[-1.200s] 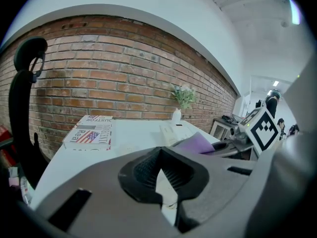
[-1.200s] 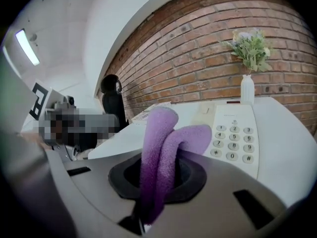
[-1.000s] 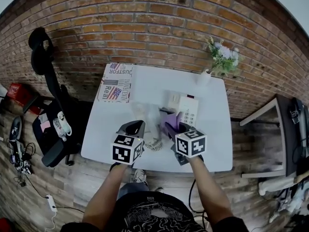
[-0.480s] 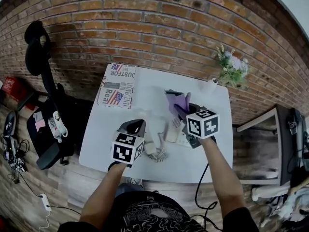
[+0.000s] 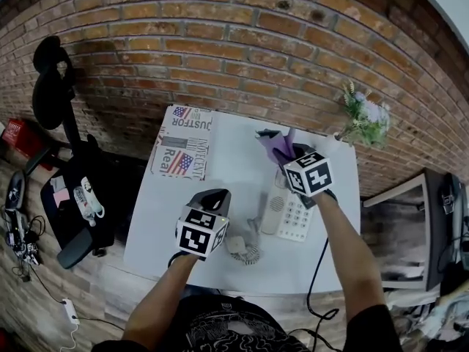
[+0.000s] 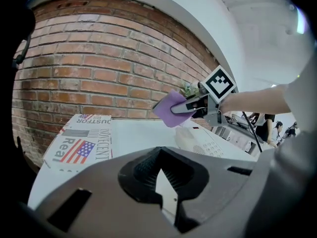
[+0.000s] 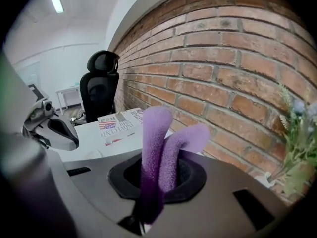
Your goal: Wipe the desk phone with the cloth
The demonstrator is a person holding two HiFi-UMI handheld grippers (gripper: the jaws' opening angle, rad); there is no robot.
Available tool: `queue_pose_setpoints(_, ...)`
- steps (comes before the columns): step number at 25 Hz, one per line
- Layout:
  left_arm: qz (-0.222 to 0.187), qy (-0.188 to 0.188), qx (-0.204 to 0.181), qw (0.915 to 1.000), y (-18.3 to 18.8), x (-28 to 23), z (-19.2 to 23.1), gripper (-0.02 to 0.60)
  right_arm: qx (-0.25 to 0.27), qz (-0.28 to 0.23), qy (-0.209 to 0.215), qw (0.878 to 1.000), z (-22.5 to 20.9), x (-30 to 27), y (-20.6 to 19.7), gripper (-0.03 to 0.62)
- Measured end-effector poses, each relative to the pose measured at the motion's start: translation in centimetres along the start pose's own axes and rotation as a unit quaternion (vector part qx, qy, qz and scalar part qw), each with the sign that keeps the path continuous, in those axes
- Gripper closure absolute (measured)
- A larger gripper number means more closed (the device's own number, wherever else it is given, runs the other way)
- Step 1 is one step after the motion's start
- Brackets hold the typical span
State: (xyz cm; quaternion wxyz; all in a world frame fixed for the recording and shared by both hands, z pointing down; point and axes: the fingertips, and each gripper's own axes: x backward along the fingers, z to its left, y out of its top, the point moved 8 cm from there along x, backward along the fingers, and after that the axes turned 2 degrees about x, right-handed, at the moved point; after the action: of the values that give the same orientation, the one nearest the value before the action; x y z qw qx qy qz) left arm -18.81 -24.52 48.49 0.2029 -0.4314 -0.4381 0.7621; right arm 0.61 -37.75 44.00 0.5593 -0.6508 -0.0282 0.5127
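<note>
From the head view, the desk phone (image 5: 292,213) lies on the white table (image 5: 165,229), its handset along its left side and its coiled cord (image 5: 248,254) bunched at its near left corner, close to the table's near edge; to the phone's left runs a broad bare strip of table top, ending at the printed box (image 5: 182,151) on the far left corner; beyond the phone to the right, a vase of flowers (image 5: 361,114) stands at the far right corner against the brick wall (image 5: 220,42); the left gripper (image 5: 218,194) hangs left of the phone, over bare table; the right gripper (image 5: 293,155) sits past the phone's far end, the purple cloth (image 5: 275,145) sticking out of it; from the left gripper view, the jaws are drawn together at their tips with nothing between them, and the cloth (image 6: 167,109) hangs raised just over the far end of the phone (image 6: 203,143), apparently clear of it, with open table (image 6: 133,130) between phone and box (image 6: 79,143); from the right gripper view, the jaws are clamped on the folded cloth (image 7: 156,138), which stands up in two lobes towards the wall.
</note>
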Motion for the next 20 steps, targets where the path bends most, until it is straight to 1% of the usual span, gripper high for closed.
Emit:
queue_pose_setpoints(4,0.002,-0.001,0.001,1.0000,0.0,-0.4,0.5,0.575,0.021,0.023,0.014,0.999,0.4,-1.7,-0.3,0.548)
queue_pose_setpoints(7,0.002,-0.001,0.004,1.0000,-0.2,-0.4,0.8,0.575,0.059,0.047,0.027,0.997,1.6,-2.6,-1.0,0.548)
queue_pose_setpoints(9,0.001,0.002,0.007,1.0000,-0.3,-0.4,1.0,0.575,0.075,0.061,0.037,0.995,2.3,-3.1,-1.3,0.548)
queue_pose_setpoints(12,0.003,0.003,0.012,0.9999,-0.6,-0.3,1.1,0.575,0.083,0.081,0.056,0.992,3.4,-3.5,-2.1,0.548)
queue_pose_setpoints(20,0.002,0.004,0.009,1.0000,-1.1,0.4,0.5,0.575,0.084,0.095,0.066,0.990,4.9,-3.1,-3.7,0.548)
